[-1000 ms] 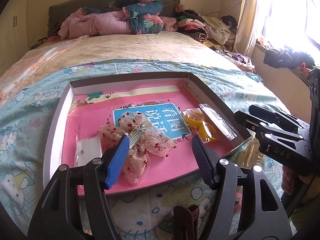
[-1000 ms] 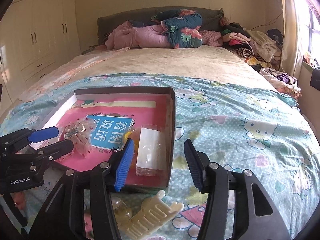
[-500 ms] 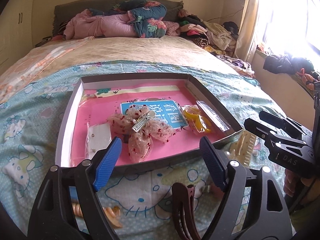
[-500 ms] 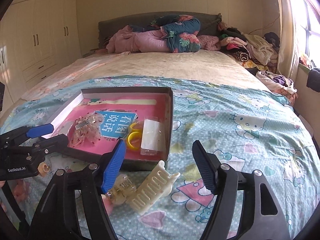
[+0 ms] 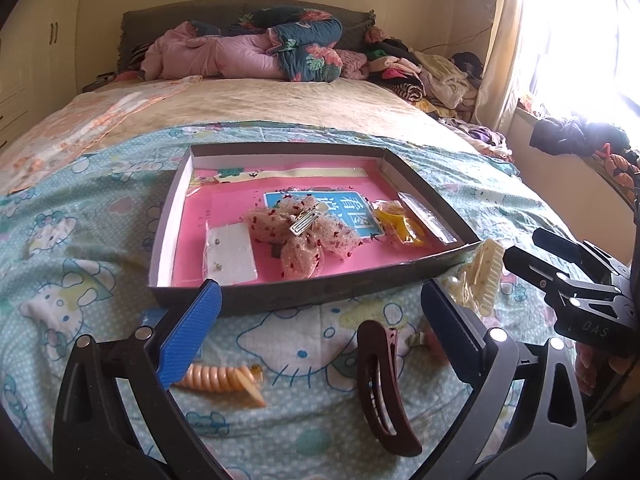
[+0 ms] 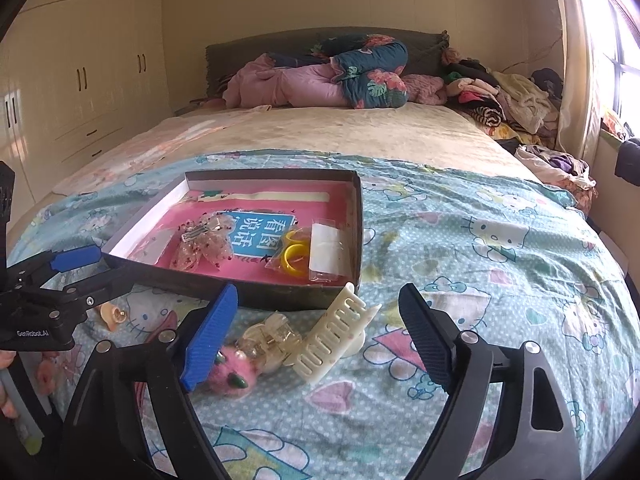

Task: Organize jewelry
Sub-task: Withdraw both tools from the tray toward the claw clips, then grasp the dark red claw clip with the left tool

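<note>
Spiral hair tie [image 5: 218,378] half behind left jaws

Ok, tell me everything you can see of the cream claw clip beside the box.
The cream claw clip looks like glossy plastic, with a row of long comb-like teeth and slots. It lies tilted on the cartoon-print bedsheet, just outside the near right corner of the box, one end against the box wall. A clear clip lies against its left side. No gripper touches it.

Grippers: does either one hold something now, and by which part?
Nothing is held. The left gripper and the right gripper have just been opening, both empty; the bow lies in the box.
</note>
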Motion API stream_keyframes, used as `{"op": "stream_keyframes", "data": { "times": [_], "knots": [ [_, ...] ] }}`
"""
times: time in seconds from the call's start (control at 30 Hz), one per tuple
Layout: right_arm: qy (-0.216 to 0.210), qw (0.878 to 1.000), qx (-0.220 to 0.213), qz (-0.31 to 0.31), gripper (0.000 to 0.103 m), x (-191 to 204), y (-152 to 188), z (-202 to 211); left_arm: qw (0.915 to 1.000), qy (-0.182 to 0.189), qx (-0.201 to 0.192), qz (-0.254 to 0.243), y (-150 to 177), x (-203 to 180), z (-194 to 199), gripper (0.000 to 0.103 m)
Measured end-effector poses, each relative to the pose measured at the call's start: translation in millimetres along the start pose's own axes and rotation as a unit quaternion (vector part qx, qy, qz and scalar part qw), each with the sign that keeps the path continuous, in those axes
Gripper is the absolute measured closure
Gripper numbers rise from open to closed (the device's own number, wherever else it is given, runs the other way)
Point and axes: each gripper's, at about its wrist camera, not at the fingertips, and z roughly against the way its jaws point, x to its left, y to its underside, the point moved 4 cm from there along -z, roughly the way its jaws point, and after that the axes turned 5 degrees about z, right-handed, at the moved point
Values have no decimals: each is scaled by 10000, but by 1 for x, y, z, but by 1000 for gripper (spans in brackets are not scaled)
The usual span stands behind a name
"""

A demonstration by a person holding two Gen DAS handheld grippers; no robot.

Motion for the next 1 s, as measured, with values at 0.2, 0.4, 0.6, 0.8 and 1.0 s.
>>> {"op": "stream_keyframes", "data": {
  "times": [0.2,0.4,0.6,0.8,1.0],
  "knots": [
    [-86,9999,35,39,22,10,8,5,9999,-102,-14,88,7,11,9,12],
    [-207,9996,112,128,22,20,17,7,9998,-163,15,120,16,15,18,12],
    [-328,9991,214,184,22,28,30,9,9997,-175,125,93,31,13,24,12],
    [-372,9985,339,211,22,30,45,10,9996,-129,231,7,44,5,25,12],
    [-351,9984,434,101,22,22,59,13,9993,-57,355,-110,55,-6,21,12]
  ]
}}
